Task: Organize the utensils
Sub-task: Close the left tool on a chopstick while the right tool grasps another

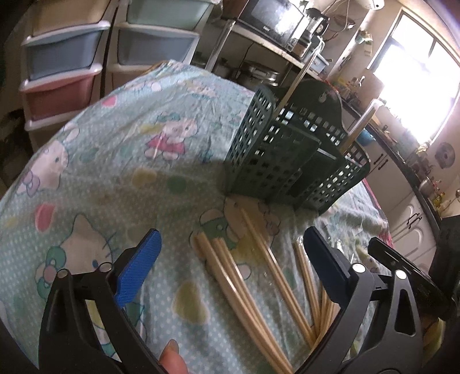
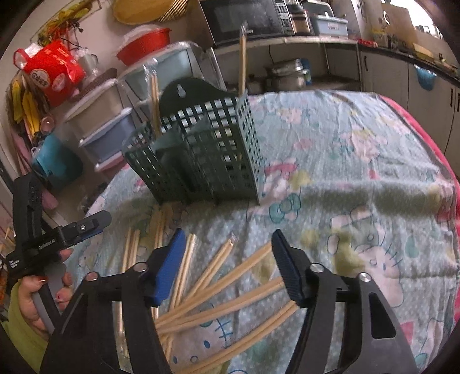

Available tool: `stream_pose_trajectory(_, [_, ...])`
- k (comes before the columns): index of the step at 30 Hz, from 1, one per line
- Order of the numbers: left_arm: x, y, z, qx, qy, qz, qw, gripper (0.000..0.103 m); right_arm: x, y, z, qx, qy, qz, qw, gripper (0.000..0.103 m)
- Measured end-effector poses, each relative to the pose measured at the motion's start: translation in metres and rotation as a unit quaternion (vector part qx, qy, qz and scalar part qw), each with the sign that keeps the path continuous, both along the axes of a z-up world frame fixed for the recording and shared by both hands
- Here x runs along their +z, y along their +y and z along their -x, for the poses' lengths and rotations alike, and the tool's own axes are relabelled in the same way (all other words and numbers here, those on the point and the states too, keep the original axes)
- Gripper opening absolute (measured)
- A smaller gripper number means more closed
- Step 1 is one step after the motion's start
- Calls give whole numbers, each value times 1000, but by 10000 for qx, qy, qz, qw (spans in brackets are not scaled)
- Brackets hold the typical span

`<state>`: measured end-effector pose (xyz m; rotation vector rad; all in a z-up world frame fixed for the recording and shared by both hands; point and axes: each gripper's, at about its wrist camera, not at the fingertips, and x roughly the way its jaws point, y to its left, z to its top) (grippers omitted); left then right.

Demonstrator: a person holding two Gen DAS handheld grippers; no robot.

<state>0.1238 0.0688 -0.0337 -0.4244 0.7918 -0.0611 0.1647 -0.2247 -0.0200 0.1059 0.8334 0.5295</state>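
Note:
A dark green slotted utensil holder [image 1: 290,155] stands on the cartoon-print cloth; it also shows in the right wrist view [image 2: 201,155]. Two chopsticks [image 1: 299,77] stand upright in it, also seen in the right wrist view [image 2: 242,60]. Several loose bamboo chopsticks [image 1: 253,276] lie on the cloth in front of it, fanned out in the right wrist view [image 2: 218,290]. My left gripper [image 1: 230,256] is open and empty above them. My right gripper [image 2: 227,253] is open and empty over the fanned chopsticks. The left gripper also shows in the right wrist view [image 2: 72,230].
Stacked plastic drawers [image 1: 66,66] stand beyond the table's far edge. A shelf with a microwave [image 1: 273,20] and pots is behind the holder. Cabinets [image 1: 408,213] line the right side. A pink cloth edge [image 2: 431,149] marks the table's right side.

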Motion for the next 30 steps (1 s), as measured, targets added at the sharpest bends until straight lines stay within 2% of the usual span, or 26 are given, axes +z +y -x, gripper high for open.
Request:
stream_pose_trajectory(3, [-7, 2, 1, -43, 116, 91, 9999, 80, -10, 1, -5, -19, 236, 49, 9997, 49])
stream_pose_trajectory(5, [-14, 5, 1, -83, 249, 301, 9992, 66, -15, 0, -8, -45, 377, 43, 9993, 45])
stream_pose_trajectory(8, [-23, 6, 3, -110, 420, 422, 9982, 51, -23, -1, -13, -111, 581, 51, 9982, 39])
stream_pose_trajectory(10, [-27, 6, 3, -146, 497, 491, 9974, 45, -27, -3, -16, -149, 702, 47, 9974, 37])
stream_pose_trajectory(14, [-31, 10, -3, -124, 593, 729, 9955, 42, -33, -5, -21, -219, 844, 62, 9962, 34])
stream_pose_trajectory(18, [-37, 19, -13, -42, 696, 1044, 9921, 36, -39, -6, -27, -246, 990, 118, 9947, 32])
stream_pose_trajectory(20, [-39, 23, -20, 29, 752, 1105, 9910, 28, -40, -6, -29, -267, 1038, 132, 9941, 30])
stream_pose_trajectory(24, [-45, 31, -30, 127, 830, 1248, 9886, 22, -44, -6, -35, -307, 1186, 67, 9924, 29])
stream_pose_trajectory(28, [-48, 37, -35, 212, 859, 1310, 9874, 9, -45, -6, -42, -370, 1353, -44, 9901, 29])
stream_pose_trajectory(30, [-51, 42, -35, 222, 851, 1463, 9853, 8, -47, -7, -47, -418, 1447, -120, 9885, 29])
